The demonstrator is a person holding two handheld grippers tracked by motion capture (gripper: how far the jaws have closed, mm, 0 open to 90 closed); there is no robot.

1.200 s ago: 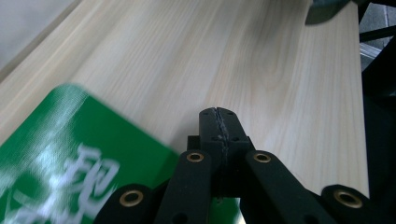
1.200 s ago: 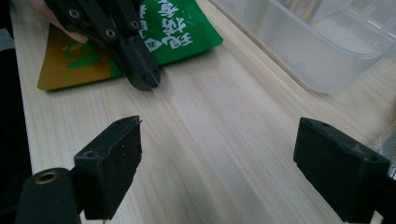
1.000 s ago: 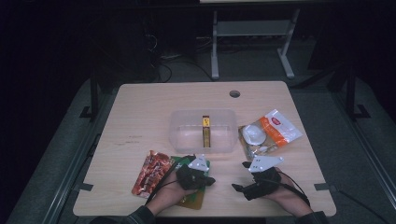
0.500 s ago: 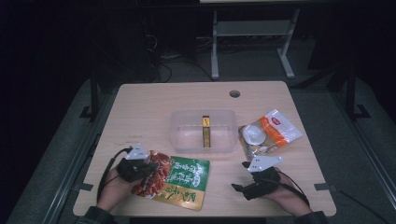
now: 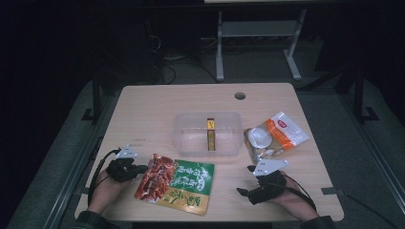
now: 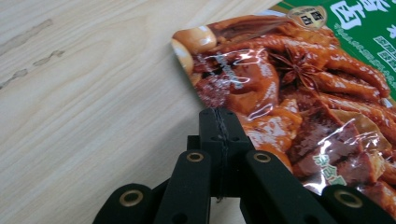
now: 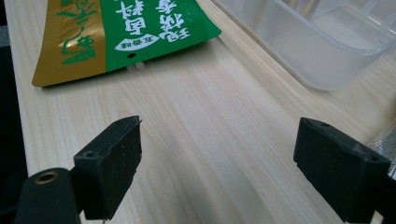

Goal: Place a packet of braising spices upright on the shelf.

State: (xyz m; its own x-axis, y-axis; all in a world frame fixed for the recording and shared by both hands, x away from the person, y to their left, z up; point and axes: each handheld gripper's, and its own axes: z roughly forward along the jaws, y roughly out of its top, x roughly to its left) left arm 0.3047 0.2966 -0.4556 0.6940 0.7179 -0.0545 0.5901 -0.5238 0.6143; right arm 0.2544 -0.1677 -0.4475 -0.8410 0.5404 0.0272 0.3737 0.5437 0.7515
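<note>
High view: fixed above the near edge, looking forward and down on the whole table (image 5: 143, 105), both hands at the bottom
Left gripper view: rides low on the left gripper (image 6: 219, 126), very close to the wood, facing the red snack packet (image 6: 299, 93)
Right gripper view: rides on the right gripper (image 7: 217, 163), close over the table, facing the green packet (image 7: 140, 28) and clear plastic tub (image 7: 299, 42)
Shared: the green packet, tub and bare wood appear in the high view and right gripper view; the red snack packet in the high and left gripper views
</note>
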